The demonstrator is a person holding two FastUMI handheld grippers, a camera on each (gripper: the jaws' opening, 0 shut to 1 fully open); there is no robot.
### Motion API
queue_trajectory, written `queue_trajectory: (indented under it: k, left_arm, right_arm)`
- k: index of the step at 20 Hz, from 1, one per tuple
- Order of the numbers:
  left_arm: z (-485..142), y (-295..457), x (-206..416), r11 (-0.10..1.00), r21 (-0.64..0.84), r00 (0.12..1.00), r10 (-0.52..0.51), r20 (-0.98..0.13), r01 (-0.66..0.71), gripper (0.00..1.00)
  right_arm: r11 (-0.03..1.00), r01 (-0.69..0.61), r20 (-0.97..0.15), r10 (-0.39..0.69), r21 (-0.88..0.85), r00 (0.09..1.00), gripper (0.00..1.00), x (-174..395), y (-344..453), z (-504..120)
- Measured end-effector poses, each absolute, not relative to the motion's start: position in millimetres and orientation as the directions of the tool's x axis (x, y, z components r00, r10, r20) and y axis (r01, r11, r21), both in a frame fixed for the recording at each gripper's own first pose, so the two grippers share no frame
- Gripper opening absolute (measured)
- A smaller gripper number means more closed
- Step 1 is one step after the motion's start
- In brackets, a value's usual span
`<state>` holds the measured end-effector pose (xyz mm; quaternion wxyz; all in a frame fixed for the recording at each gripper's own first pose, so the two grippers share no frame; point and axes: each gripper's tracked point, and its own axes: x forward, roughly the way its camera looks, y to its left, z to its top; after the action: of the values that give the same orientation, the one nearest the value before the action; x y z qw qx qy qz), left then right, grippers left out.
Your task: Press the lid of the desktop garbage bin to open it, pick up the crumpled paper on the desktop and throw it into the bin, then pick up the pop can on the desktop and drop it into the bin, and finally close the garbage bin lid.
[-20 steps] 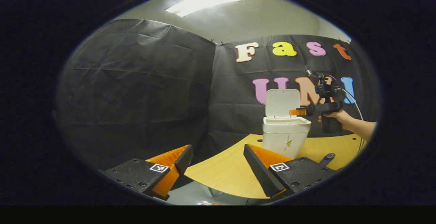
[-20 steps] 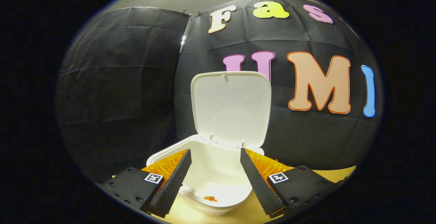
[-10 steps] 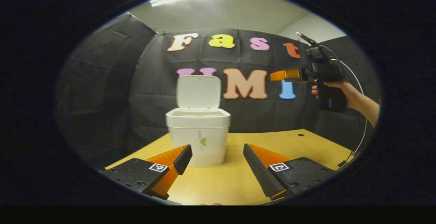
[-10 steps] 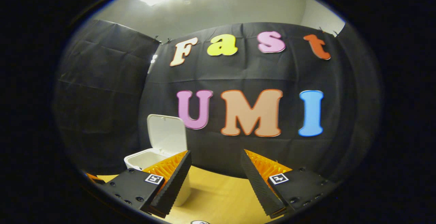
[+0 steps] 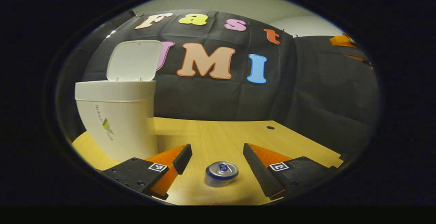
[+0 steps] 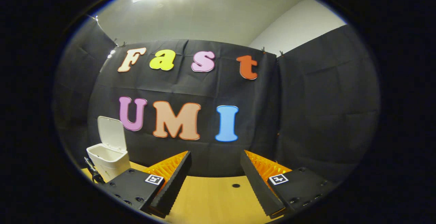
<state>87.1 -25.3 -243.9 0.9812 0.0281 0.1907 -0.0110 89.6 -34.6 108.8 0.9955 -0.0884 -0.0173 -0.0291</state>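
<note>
The small silver pop can with a blue band and blue tab (image 5: 221, 173) stands upright on the pale wooden desktop (image 5: 218, 138), in the gap between the two fingers of the left gripper (image 5: 218, 161) and a little nearer the camera than their tips. Neither finger touches it; the jaws are spread wide with the can free between them.

Beyond the left finger's tip and off to that side stands the white plastic desktop garbage bin (image 5: 119, 121), close by and upright on the desktop, its flat white hinged lid (image 5: 134, 60) raised nearly vertical at the back, so the bin's mouth is open. A small dark round hole (image 5: 270, 128) marks the desktop beyond the right finger, well apart from the can.

In the right gripper view, the right gripper (image 6: 215, 176) is held above the desktop (image 6: 211, 200) with its jaws wide apart and nothing between them. The garbage bin (image 6: 107, 157) sits far off past its left finger, small, lid (image 6: 111, 132) up. The dark hole (image 6: 235, 185) lies between the fingers, ahead of their tips.
</note>
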Motion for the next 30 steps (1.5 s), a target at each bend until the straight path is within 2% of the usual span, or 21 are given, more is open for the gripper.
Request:
queue_trajectory:
  k: [6,11,12,13,16,20,25,27,30]
  left_arm:
    - [-303.8,-28.3,83.9,0.999,0.031,0.865,0.0,-0.501,0.018,0.94]
    - [-354.9,-15.5,68.3,0.997,0.065,0.789,0.063,-0.612,-0.029,0.93]
    - [-360.8,-11.2,63.4,0.996,0.072,0.767,0.084,-0.636,-0.049,0.92]
    - [-357.4,-8.2,65.2,0.995,0.091,0.773,0.096,-0.627,-0.05,0.83]
    - [-350.3,-9.2,65.2,0.994,0.091,0.778,0.109,-0.619,-0.066,0.78]
    - [-267.4,-5.9,67.4,0.994,0.074,0.837,0.113,-0.535,-0.087,0.77]
    - [-90.3,-0.9,100.9,0.994,0.042,0.958,0.106,-0.266,-0.098,0.75]
    - [-27.4,25.3,116.5,0.988,0.013,0.975,0.151,-0.165,-0.151,0.75]
    - [18.5,89.2,133.9,0.959,0.043,0.951,0.282,-0.13,-0.279,0.75]
  right_arm:
    - [0.986,0.133,-0.031,-0.137,-0.103,0.99,0.96,76.5,-70.9,85.6]
    - [0.984,0.102,-0.019,-0.106,-0.147,0.994,0.96,78.6,-64.7,86.5]
    - [0.983,0.098,-0.018,-0.101,-0.153,0.995,0.96,79.7,-65.8,86.4]
    - [0.983,0.093,-0.019,-0.097,-0.159,0.995,0.96,79.9,-66.9,85.7]
    - [0.98,0.088,-0.025,-0.094,-0.176,0.995,0.96,81.8,-73.6,83.2]
    - [0.986,0.02,-0.064,-0.031,-0.164,0.997,0.96,84.1,-78.3,68.6]
    - [0.987,-0.126,-0.151,0.11,-0.102,0.982,0.96,91.4,-88.0,26.0]
    - [0.982,-0.185,-0.209,0.174,-0.033,0.962,0.96,91.9,-92.5,3.8]
    - [0.978,-0.206,-0.291,0.201,0.012,0.935,0.96,89.9,-114.8,-22.3]
